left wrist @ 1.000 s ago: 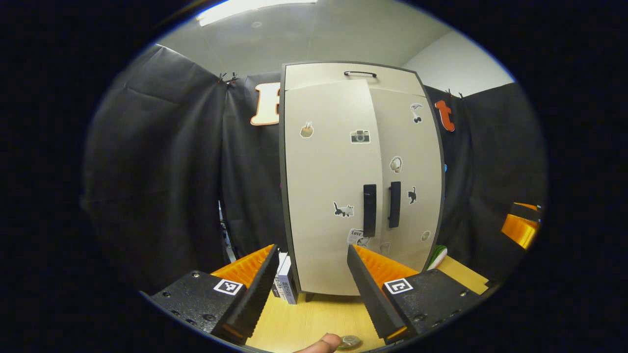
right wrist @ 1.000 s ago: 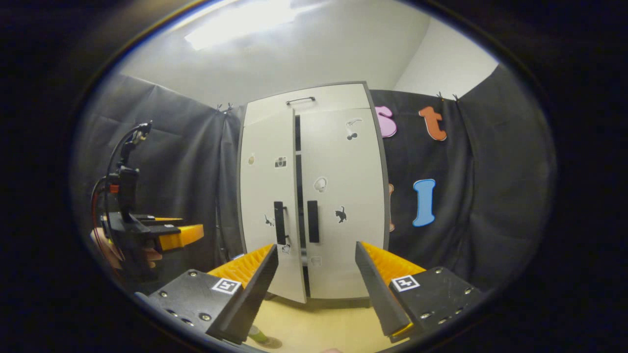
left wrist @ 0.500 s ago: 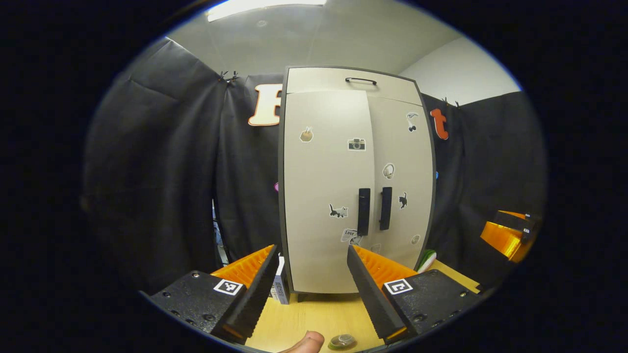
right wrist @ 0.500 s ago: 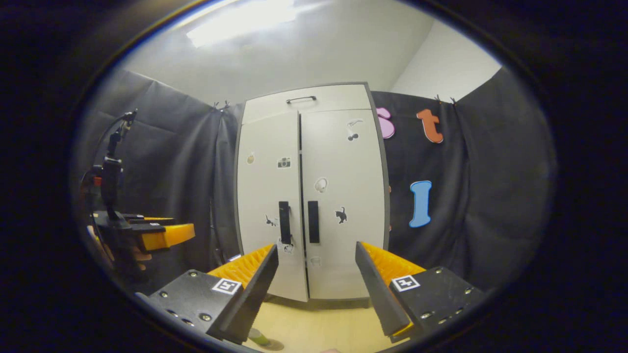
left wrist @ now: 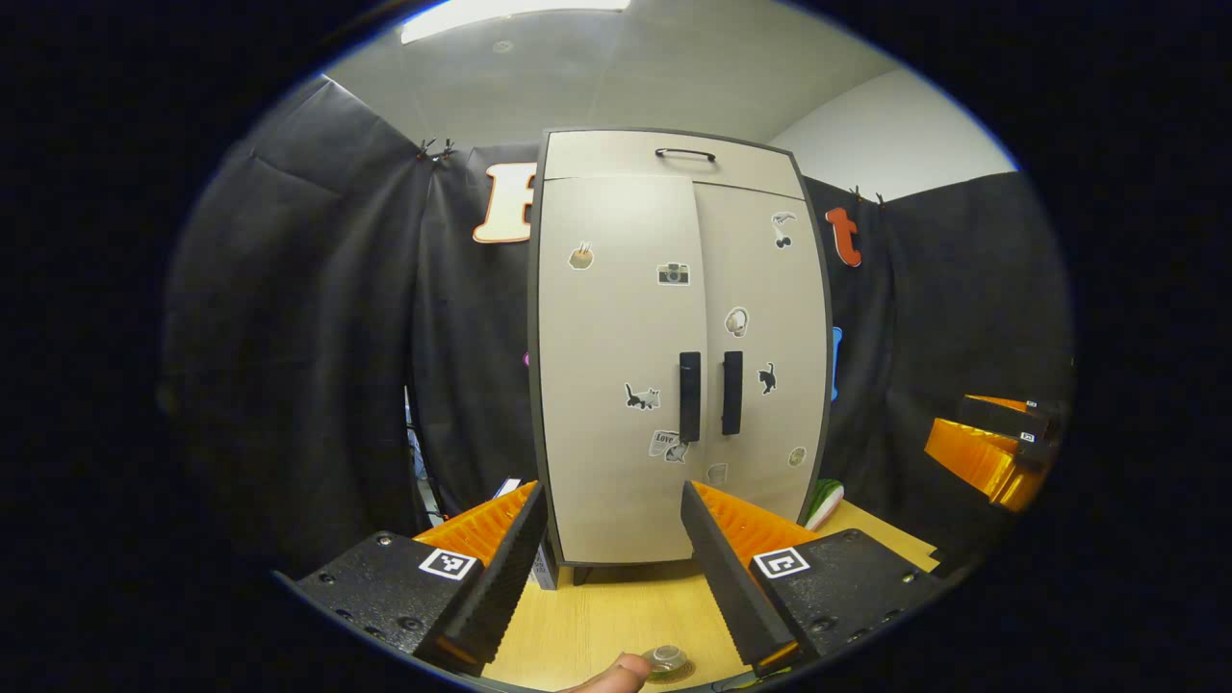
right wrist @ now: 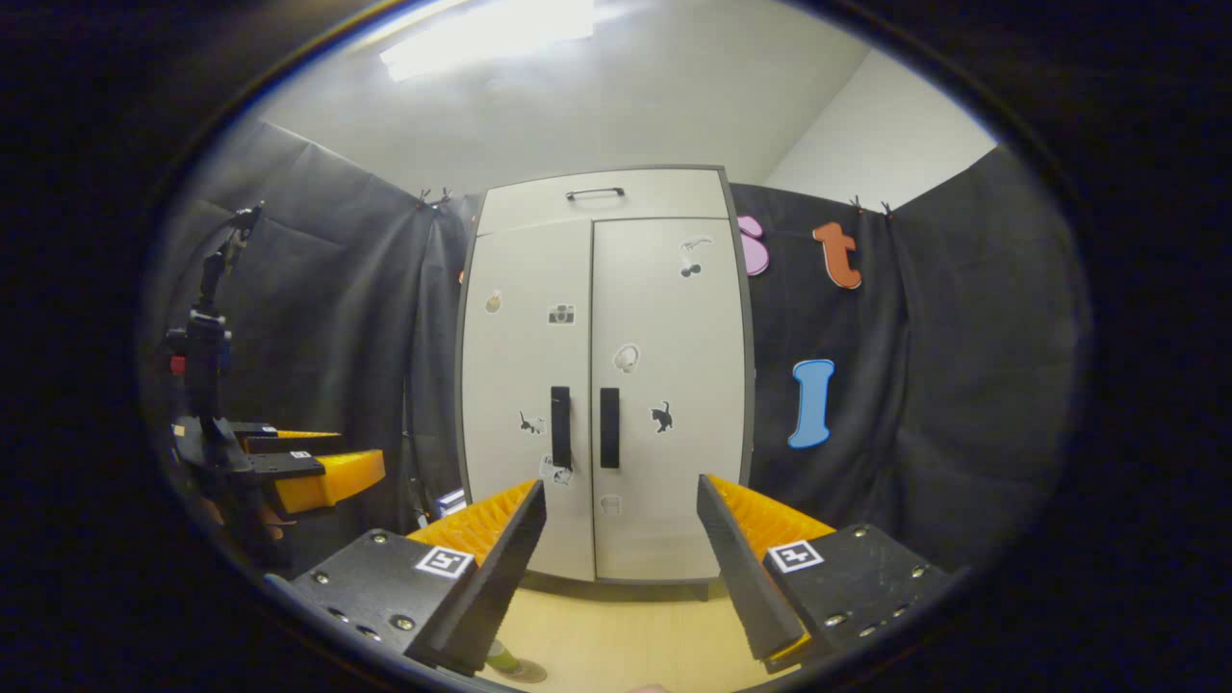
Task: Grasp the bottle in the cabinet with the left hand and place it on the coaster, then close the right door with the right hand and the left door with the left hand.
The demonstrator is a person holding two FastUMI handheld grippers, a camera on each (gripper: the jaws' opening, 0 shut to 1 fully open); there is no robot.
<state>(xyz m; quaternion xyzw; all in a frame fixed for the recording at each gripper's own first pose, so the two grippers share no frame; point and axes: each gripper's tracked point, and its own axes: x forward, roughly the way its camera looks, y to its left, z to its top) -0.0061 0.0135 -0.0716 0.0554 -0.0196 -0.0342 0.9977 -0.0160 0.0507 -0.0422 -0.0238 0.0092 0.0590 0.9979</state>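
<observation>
The pale cabinet (left wrist: 674, 356) stands on the wooden table with both doors shut, their dark handles (left wrist: 690, 396) side by side; it also faces me in the right gripper view (right wrist: 602, 385). My left gripper (left wrist: 611, 493) is open and empty, a short way in front of the doors. Below it the bottle (left wrist: 665, 658) shows from above at the bottom edge, with a person's fingertip (left wrist: 616, 676) beside it. My right gripper (right wrist: 621, 486) is open and empty too. The bottle's green base (right wrist: 500, 658) stands on the coaster (right wrist: 527, 671).
A small white box (right wrist: 450, 500) sits at the cabinet's left foot, and a green-and-white object (left wrist: 823, 499) lies at its right. The right gripper (left wrist: 991, 452) shows at the far right, the left gripper (right wrist: 289, 464) at the far left. Bare tabletop (left wrist: 616, 606) lies before the cabinet.
The left door, slightly ajar a second ago, has swung fully shut. Both grippers have drawn back a little from the cabinet.
</observation>
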